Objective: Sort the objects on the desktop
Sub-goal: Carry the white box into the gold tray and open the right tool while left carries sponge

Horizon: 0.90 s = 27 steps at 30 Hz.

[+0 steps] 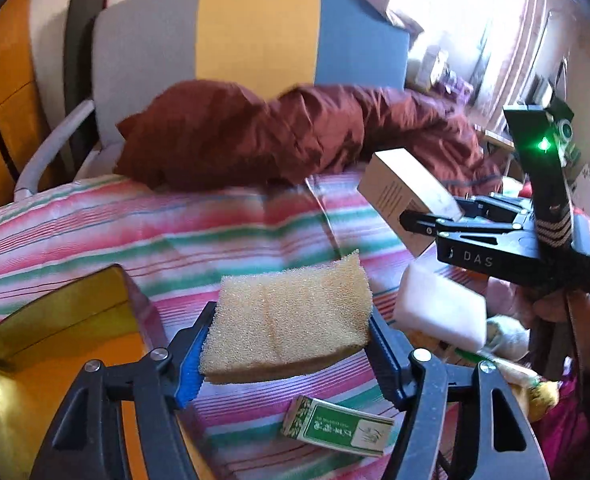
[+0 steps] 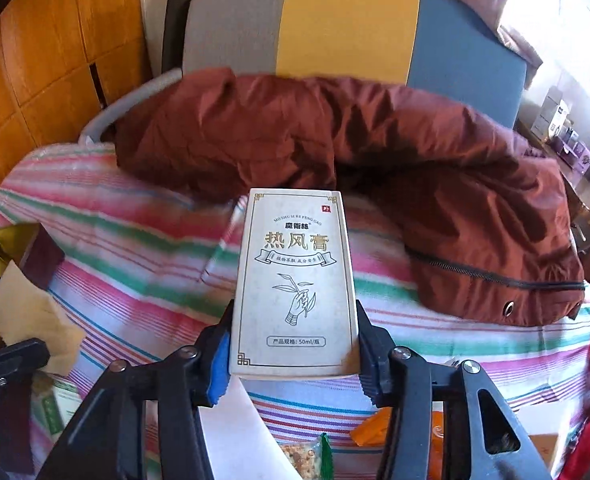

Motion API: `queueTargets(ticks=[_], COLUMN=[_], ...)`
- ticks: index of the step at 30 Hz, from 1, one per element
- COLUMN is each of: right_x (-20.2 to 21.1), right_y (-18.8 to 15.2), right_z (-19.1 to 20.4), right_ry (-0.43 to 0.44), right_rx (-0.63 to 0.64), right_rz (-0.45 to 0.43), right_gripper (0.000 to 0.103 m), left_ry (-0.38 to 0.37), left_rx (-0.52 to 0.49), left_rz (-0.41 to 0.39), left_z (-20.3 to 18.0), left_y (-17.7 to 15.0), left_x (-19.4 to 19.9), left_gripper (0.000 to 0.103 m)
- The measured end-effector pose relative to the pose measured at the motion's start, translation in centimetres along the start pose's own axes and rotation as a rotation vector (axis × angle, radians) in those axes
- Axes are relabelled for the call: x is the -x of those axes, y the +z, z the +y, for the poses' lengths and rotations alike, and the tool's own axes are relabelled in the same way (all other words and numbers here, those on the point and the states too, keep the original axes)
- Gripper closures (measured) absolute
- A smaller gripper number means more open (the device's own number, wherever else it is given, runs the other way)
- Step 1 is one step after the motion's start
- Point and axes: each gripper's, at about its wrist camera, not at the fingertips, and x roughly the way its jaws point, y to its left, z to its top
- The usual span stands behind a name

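My left gripper [image 1: 287, 356] is shut on a yellow sponge [image 1: 291, 312] and holds it above the striped cloth [image 1: 175, 248]. My right gripper [image 2: 293, 360] is shut on a beige ointment box [image 2: 295, 280] with Chinese print, lifted above the cloth. In the left wrist view the right gripper [image 1: 423, 220] holds the same box [image 1: 399, 192] at the right. The sponge also shows at the left of the right wrist view [image 2: 31, 316].
A gold-lined open box [image 1: 55, 320] sits at the left. A green and white small box [image 1: 339, 426], a white foam block [image 1: 439, 308] and snack packets [image 2: 307, 460] lie on the cloth. A brown jacket [image 2: 375, 152] lies at the back before a padded chair [image 2: 347, 24].
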Motion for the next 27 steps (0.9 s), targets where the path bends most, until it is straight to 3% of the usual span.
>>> queueTargets(ticks=[6, 12, 19, 27], right_x=[2.1, 4.3, 7.0, 6.7], right_y=[0.7, 1.2, 1.7, 1.2], right_z=[1.8, 5.0, 13.6, 24.2], right_ry=[0.082, 0.175, 0.298, 0.430], right_rx=[0.010, 0.027, 0.147, 0.227], right_rz=[-0.035, -0.045, -0.002, 0.092], right_gripper=[0.052, 0.052, 0.052, 0.052], left_ry=[0.035, 0.151, 0.270, 0.308], left_rx=[0.082, 0.160, 0.264, 0.337], left_rz=[-0.062, -0.090, -0.082, -0.045], left_z=[2.8, 7.3, 13.2, 16.8], left_y=[-0.7, -3.6, -8.2, -14.1], left_x=[4.6, 9.0, 12.6, 13.9], left_gripper=[0.033, 0.033, 0.033, 0.033])
